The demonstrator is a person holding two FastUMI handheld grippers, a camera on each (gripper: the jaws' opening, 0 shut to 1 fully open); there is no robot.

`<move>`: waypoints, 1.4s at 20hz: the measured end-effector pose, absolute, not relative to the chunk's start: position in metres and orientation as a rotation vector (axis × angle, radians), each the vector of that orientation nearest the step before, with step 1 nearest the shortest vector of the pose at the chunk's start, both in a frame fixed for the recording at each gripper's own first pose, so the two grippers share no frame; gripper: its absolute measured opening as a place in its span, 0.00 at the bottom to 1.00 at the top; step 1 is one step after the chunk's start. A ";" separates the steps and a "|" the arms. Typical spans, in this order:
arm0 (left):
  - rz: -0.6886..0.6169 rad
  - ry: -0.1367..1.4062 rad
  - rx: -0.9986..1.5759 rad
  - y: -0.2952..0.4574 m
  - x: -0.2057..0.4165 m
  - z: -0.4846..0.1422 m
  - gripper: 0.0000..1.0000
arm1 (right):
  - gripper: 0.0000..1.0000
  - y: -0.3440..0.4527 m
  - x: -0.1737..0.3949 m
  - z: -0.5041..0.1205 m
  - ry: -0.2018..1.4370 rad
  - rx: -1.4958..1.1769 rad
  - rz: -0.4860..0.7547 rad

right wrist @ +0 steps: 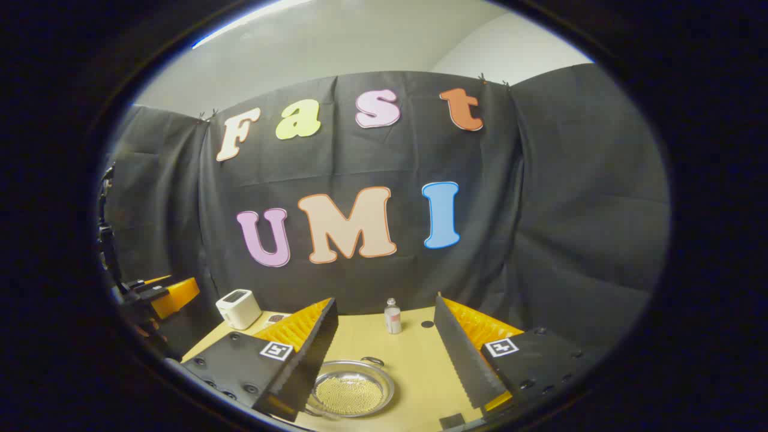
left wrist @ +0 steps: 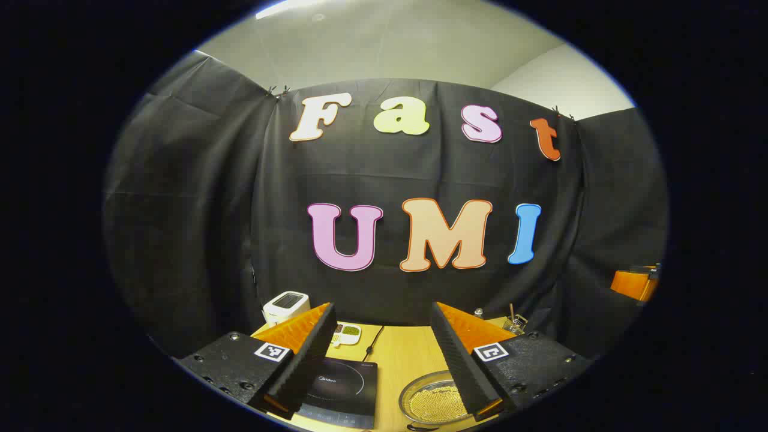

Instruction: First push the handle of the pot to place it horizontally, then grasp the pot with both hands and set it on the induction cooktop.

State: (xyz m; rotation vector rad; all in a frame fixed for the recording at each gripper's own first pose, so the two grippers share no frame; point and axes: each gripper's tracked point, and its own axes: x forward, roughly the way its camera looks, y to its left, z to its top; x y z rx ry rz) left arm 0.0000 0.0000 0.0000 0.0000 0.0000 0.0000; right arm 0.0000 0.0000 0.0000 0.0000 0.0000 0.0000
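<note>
Nothing is yet done: the pot [right wrist: 350, 393] sits untouched beside the induction cooktop [left wrist: 342, 390], both tools held wide open, empty.

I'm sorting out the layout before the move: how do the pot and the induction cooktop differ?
The pot is round, shiny metal with a raised rim; the induction cooktop is a flat, dark, square slab. The pot holds something pale and grainy; the cooktop's surface is bare. Both rest on the wooden table, side by side.
</note>
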 end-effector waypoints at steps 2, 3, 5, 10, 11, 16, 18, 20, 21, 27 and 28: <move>0.010 0.004 0.004 -0.003 -0.002 -0.002 0.92 | 0.94 -0.004 0.001 -0.002 0.002 0.008 0.008; 0.012 0.006 0.007 -0.005 -0.003 -0.003 0.92 | 0.94 -0.009 0.001 -0.001 -0.001 0.010 0.008; 0.020 0.001 0.014 -0.009 -0.007 -0.002 0.92 | 0.94 -0.018 -0.002 -0.001 -0.003 0.012 0.008; 0.028 -0.014 0.007 -0.021 -0.016 -0.004 0.96 | 0.93 -0.036 -0.007 -0.009 -0.001 -0.012 -0.001; 0.030 -0.013 0.005 -0.023 -0.019 -0.005 0.93 | 0.93 -0.036 -0.008 -0.012 0.005 -0.018 0.009; 0.043 0.005 0.008 -0.028 -0.028 -0.016 0.93 | 0.94 -0.037 -0.008 -0.017 0.021 -0.010 0.050; 0.052 0.009 0.008 -0.028 -0.031 -0.018 0.93 | 0.94 -0.038 -0.007 -0.015 0.018 0.001 0.063; 0.059 0.011 0.002 -0.028 -0.034 -0.019 0.93 | 0.93 -0.039 -0.005 -0.016 0.020 0.011 0.074; 0.065 0.007 0.000 -0.028 -0.034 -0.019 0.93 | 0.93 -0.040 -0.003 -0.016 0.024 0.015 0.081; 0.118 -0.018 0.020 -0.021 -0.043 -0.015 0.93 | 0.96 -0.037 0.011 -0.020 0.049 0.036 0.143; 0.130 -0.017 0.023 -0.020 -0.044 -0.015 0.92 | 0.87 -0.035 0.016 -0.023 0.058 0.036 0.153</move>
